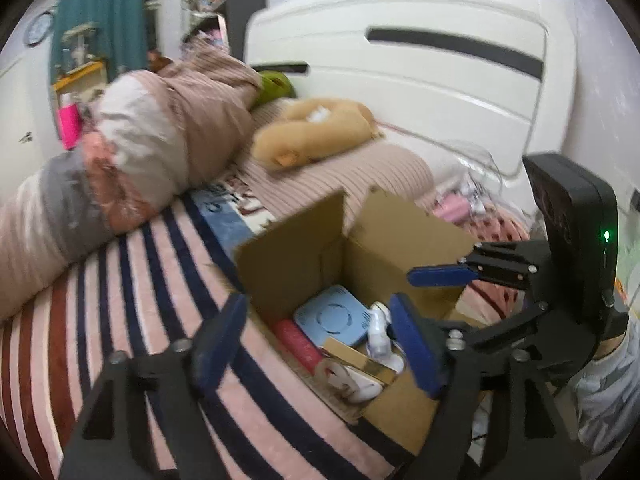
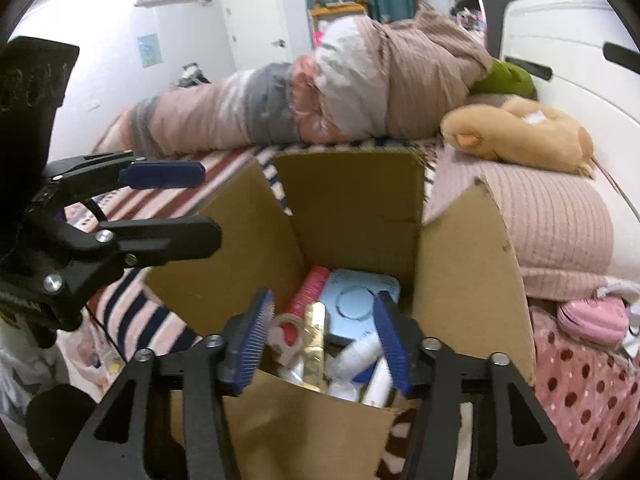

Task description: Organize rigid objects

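The cardboard box [image 2: 352, 216] stood open on the striped blanket [image 1: 132, 280] of the bed, its flaps raised, and the rigid things lay heaped inside it. A pale blue flat case [image 2: 360, 296] leaned against the far wall of the box, a red ribbed cylinder [image 2: 310, 288] lay along the left wall, a gold stick-shaped pack [image 2: 314, 344] ran toward the near edge, and white bottles [image 2: 360, 354] crowded the near right corner.

The right gripper [image 2: 324, 340] hung over the near edge of the box with its jaws parted and nothing between the blue pads. The left gripper [image 1: 316, 344] stood at the left side of the box, jaws wide and likewise empty.

All the pieces looked light and stiff. The bottles appeared smooth and round, so they would probably slip or roll unless pinched across the middle of the body. The gold pack seemed easiest to take across its narrow faces, and the blue case by two opposite edges. The box itself was thin card, likely to flex if grabbed by a flap.
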The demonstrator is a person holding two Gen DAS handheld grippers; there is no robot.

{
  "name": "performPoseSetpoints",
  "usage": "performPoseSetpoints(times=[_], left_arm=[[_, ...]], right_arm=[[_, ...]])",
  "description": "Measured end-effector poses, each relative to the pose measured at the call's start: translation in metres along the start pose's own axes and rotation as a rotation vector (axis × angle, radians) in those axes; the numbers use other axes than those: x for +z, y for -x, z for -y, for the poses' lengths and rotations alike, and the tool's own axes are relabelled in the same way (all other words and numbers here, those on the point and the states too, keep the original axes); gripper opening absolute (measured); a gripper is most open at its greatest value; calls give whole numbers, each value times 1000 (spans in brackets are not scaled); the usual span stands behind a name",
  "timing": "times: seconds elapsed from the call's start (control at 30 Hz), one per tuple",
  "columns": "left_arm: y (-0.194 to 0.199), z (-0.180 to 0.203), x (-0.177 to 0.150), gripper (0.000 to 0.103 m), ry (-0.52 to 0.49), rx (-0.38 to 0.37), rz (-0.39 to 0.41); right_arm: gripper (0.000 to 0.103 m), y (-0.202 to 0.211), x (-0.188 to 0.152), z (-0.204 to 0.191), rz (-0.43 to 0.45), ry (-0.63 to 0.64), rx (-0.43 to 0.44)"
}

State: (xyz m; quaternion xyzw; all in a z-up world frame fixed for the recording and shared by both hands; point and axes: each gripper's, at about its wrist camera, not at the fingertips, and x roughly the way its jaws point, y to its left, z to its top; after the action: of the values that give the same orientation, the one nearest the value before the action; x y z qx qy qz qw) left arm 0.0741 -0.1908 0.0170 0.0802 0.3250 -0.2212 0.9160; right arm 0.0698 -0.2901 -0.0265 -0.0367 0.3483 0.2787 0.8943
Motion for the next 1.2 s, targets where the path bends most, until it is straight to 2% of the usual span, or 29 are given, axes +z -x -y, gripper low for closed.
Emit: performPoseSetpoints(times=[0.1, 0.17, 0.23, 0.4, 0.53, 0.8, 1.2], left_arm=[[20, -12, -5, 86, 42, 71, 56], [35, -22, -10, 90, 85, 128, 96], [46, -33, -16, 95, 126, 173, 119], [68, -60, -38, 96, 231, 295, 164], [75, -75, -53, 96, 275, 338, 167], [83, -82, -62, 96, 297, 372, 194], [84, -82, -62, 96, 301, 381, 200]], right_arm=[[74, 10, 4, -9, 61, 47, 25], [93, 18, 7, -16, 117, 85, 30], [100, 26, 10, -23, 175, 119, 46], [100, 38, 15, -34, 269, 143, 117], [101, 39, 20, -41, 314, 157, 146], [101, 30, 24, -46, 308, 154, 155], [100, 29, 24, -48, 310, 158, 157]])
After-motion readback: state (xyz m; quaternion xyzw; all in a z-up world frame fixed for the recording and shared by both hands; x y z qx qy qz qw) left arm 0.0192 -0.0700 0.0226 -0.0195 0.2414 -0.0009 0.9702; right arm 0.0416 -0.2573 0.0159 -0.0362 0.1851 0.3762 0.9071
